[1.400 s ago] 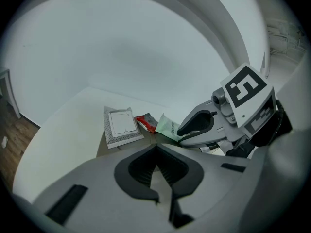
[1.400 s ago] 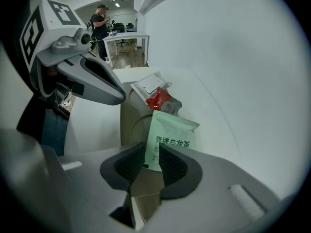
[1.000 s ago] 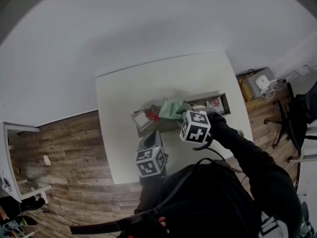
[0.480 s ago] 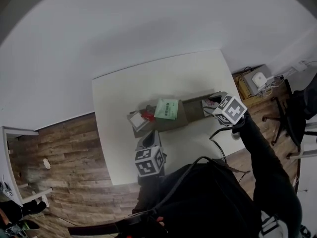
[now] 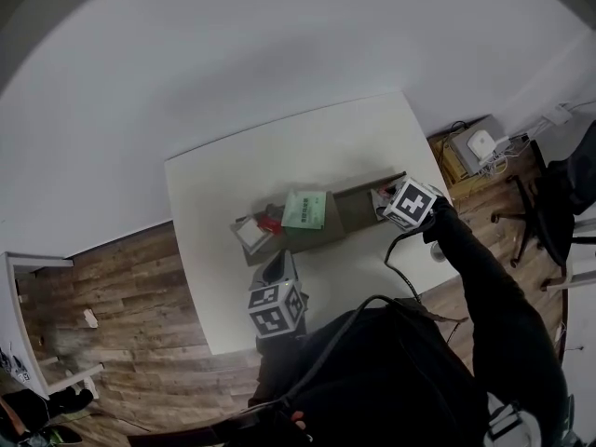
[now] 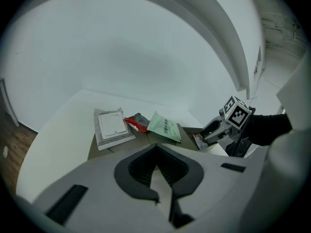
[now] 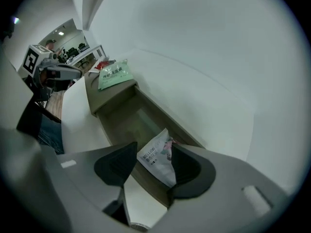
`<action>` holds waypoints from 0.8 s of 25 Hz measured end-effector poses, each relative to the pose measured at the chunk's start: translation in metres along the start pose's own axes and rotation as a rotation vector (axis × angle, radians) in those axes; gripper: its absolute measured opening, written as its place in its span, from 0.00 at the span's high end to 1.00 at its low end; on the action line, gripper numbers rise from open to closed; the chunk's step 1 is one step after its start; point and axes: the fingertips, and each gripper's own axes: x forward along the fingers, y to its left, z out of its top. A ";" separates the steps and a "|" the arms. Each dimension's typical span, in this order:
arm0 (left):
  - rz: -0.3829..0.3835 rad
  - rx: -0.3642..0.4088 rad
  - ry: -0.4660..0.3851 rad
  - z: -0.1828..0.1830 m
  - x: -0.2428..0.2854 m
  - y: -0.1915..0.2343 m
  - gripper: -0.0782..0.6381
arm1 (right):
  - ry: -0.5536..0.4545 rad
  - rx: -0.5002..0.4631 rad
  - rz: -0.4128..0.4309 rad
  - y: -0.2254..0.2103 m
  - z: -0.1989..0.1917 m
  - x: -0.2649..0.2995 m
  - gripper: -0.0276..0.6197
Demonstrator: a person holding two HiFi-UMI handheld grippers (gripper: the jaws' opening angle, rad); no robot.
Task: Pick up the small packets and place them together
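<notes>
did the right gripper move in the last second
Yes. The right gripper went from beside the green packet to the tray's right end, where its fingers are opening around a white packet.

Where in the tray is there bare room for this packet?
The tray is bare along its middle, between the green packet and the white packet, which sits between the opening jaws of the right tool. The left end is crowded: the grey packet and red packet bunch against the green one. The table beyond the tray is bare.
</notes>
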 end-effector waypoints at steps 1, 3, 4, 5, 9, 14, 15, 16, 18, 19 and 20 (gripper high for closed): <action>0.004 -0.003 -0.001 0.000 -0.001 0.001 0.89 | 0.023 -0.012 -0.001 -0.001 -0.002 0.005 0.66; 0.013 -0.010 -0.003 0.000 -0.002 0.004 0.89 | 0.067 -0.025 -0.001 -0.003 -0.006 0.013 0.66; 0.017 -0.012 -0.004 -0.001 -0.003 0.006 0.89 | 0.080 -0.027 -0.001 -0.004 -0.008 0.017 0.66; 0.020 -0.014 -0.004 -0.001 -0.003 0.007 0.89 | 0.090 -0.029 0.000 -0.005 -0.009 0.020 0.66; 0.024 -0.016 -0.001 -0.001 -0.002 0.008 0.89 | 0.106 -0.037 -0.006 -0.014 -0.010 0.030 0.66; 0.022 -0.009 0.002 0.000 0.000 0.006 0.89 | 0.130 -0.022 -0.020 -0.017 -0.013 0.034 0.66; 0.022 -0.008 0.003 0.000 0.001 0.006 0.89 | 0.129 -0.025 -0.023 -0.018 -0.012 0.036 0.66; 0.021 -0.007 0.003 0.001 0.001 0.006 0.89 | 0.120 -0.029 -0.025 -0.018 -0.010 0.038 0.66; 0.019 -0.005 0.006 0.001 0.002 0.006 0.89 | 0.112 -0.034 -0.026 -0.020 -0.008 0.041 0.66; 0.018 -0.006 0.007 0.001 0.002 0.005 0.89 | 0.126 -0.029 -0.023 -0.020 -0.010 0.041 0.66; 0.018 -0.007 0.009 0.000 0.002 0.006 0.89 | 0.147 -0.019 -0.014 -0.018 -0.013 0.039 0.66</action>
